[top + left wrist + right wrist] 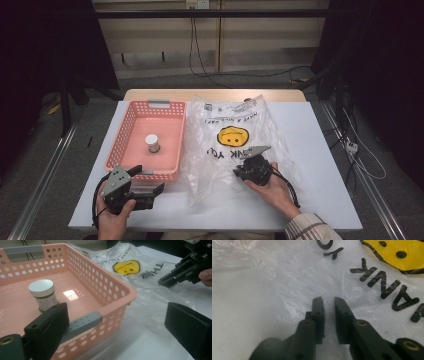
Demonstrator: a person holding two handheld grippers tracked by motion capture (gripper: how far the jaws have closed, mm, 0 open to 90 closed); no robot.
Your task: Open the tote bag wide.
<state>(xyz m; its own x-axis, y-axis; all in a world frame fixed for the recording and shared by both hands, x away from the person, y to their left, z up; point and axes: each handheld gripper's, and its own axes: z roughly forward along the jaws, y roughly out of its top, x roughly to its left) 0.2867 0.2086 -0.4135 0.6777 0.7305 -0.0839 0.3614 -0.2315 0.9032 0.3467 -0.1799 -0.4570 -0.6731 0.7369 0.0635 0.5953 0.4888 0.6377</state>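
A clear plastic bag (220, 165) (147, 300) printed with a yellow smiley face lies flat on the white table, right of a pink perforated basket (125, 131) (113, 288). A small white-capped bottle (152, 143) (44, 294) stands upright inside the basket. My right gripper (236, 173) (328, 300) presses down on the bag's near part, below the printed letters. Its jaws stand a narrow slit apart, with bag film (274, 277) pinched between them. My left gripper (147, 180) (115, 336) is wide open at the basket's near right corner, one jaw by the rim and the other over the table.
The white table (320, 150) has bare room to the right of the bag and along its near edge. Cables trail across the floor behind and to the right of the table. The basket has a grey handle (83, 323) on its near rim.
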